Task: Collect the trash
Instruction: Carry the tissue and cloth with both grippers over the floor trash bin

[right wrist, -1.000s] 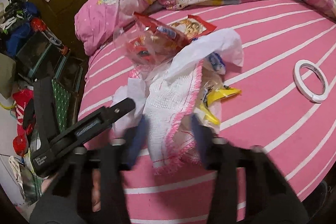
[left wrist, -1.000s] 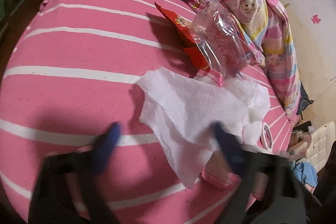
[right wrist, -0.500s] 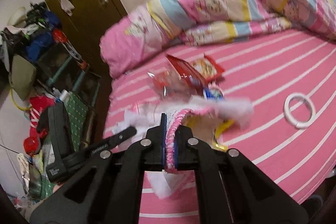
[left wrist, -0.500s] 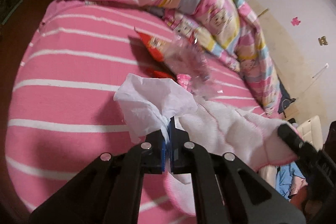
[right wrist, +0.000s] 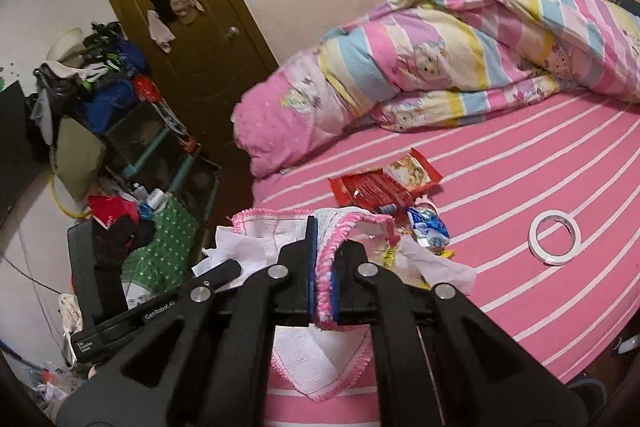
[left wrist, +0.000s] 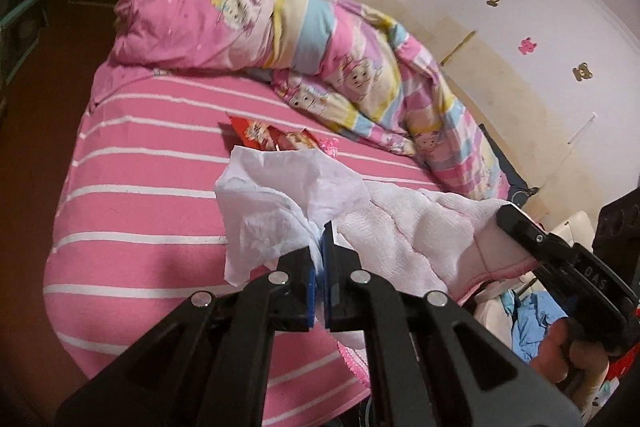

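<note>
My left gripper [left wrist: 322,247] is shut on a crumpled white tissue [left wrist: 276,195], raised above the pink striped bed [left wrist: 140,187]. Whether it also pinches the cloth under the tissue I cannot tell. My right gripper [right wrist: 324,259] is shut on the pink-trimmed edge of a white cloth [right wrist: 316,367]. That cloth [left wrist: 408,231] sags between the two grippers. Red snack wrappers [right wrist: 380,183] lie on the sheet beyond it. A blue-white wrapper [right wrist: 428,229] and a yellow one [right wrist: 388,251] sit close behind my right fingers.
A roll of white tape [right wrist: 554,237] lies on the bed to the right. The bunched cartoon duvet [right wrist: 460,59] fills the far side. Left of the bed are a brown door [right wrist: 192,27] and piled clothes and boxes [right wrist: 112,107]. A hand [left wrist: 560,351] holds the right gripper.
Both grippers closed, the left on the tissue and the right on the cloth's edge, then rose. Cloth and tissue came up off the bed. The red wrappers stayed on the sheet.
</note>
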Demonstrator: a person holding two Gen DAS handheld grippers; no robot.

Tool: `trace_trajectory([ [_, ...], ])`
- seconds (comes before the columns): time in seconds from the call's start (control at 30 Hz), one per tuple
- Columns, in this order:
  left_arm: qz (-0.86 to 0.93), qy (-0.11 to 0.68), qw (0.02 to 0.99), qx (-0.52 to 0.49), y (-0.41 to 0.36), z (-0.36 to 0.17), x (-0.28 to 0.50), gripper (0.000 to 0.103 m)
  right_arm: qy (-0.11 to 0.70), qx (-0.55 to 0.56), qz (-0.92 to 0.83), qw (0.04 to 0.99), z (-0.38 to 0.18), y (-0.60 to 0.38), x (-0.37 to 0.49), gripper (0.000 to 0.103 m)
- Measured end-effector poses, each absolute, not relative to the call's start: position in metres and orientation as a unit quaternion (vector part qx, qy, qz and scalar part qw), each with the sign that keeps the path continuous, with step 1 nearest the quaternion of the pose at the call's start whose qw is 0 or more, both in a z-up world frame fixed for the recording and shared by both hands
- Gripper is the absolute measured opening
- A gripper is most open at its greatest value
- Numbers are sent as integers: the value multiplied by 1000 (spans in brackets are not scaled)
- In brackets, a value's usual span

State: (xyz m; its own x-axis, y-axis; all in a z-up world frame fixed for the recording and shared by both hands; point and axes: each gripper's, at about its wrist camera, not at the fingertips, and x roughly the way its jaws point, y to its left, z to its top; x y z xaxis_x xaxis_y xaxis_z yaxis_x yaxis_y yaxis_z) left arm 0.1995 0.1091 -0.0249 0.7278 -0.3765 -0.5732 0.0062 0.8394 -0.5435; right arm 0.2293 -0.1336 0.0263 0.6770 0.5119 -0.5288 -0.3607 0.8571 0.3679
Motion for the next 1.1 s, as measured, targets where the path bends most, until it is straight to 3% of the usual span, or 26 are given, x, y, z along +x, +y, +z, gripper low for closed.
trace_trajectory([
  [0.33,-141,330,904,-231,75,21,151,2,279,146,241,918,55,-177,159,5],
  [0.57,-189,335,904,-185,8,35,121,2,254,179,213,926,60,-241,100,5],
  [0.83,-247,371,885,-134,-84,19,103,2,254,206,157,932,36,-323,44,6],
  [1.1,-312,424,847,-78,-186,-31,89,2,288,238,80,924,-22,-399,-2,6],
])
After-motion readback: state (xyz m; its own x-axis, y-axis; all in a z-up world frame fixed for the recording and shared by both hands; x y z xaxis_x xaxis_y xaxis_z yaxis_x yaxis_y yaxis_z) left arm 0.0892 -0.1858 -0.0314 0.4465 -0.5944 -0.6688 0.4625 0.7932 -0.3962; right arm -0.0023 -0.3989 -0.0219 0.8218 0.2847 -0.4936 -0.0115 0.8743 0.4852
